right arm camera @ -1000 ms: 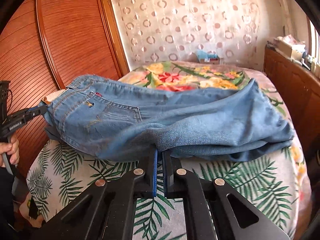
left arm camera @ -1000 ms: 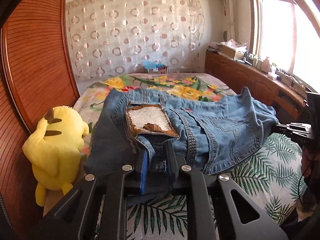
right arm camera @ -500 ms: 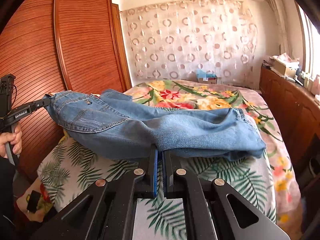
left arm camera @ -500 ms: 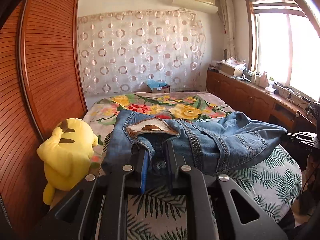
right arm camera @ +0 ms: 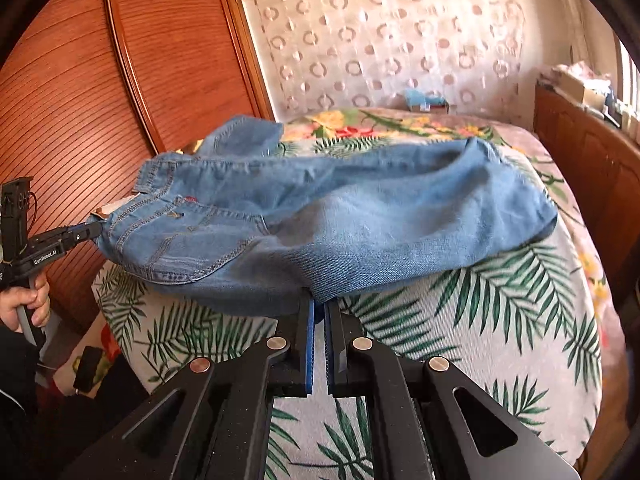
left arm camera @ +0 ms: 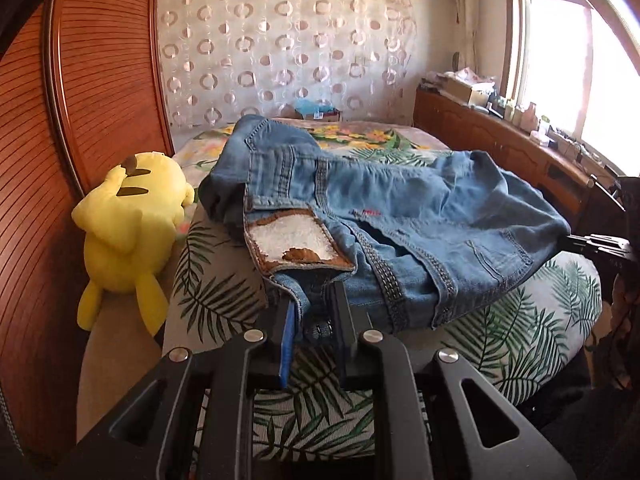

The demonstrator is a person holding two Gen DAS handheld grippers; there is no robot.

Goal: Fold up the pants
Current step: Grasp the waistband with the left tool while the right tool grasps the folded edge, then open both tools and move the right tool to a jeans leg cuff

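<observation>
Jeans [left arm camera: 400,216] lowered nearer the bed [left arm camera: 520,332] (folded over).
Left gripper [left arm camera: 314,312] and right gripper [right arm camera: 319,308] fingers each clamp denim.

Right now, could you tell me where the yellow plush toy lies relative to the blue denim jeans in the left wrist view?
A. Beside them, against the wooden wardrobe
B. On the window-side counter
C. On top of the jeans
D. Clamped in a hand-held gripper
A: the yellow plush toy lies left of the blue denim jeans, clear of them, next to the slatted wooden wardrobe.
</observation>
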